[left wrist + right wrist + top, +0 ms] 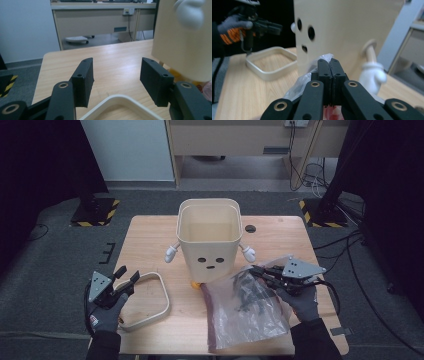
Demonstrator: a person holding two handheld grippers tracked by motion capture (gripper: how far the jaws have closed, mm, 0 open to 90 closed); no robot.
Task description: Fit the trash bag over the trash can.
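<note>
Lab: hazard-striped stand bases (93, 213), floor cables (334, 242), grey carpet (45, 270).

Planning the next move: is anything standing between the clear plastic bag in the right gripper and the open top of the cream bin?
Nothing visible: the clear plastic bag, pinched by the right gripper, lies just beside the cream face-printed bin, whose open top looks unobstructed.

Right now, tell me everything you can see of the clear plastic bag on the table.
The plastic bag is clear, thin and crinkled, with dark contents showing through and a reddish tint along its left edge. Most of it lies flat on the wooden table, near the front edge, just in front of the cream bin with a face. Its upper right corner is lifted, pinched between the shut jaws of the right tongs. In the right gripper view a tuft of film pokes out past the jaw tips.
</note>
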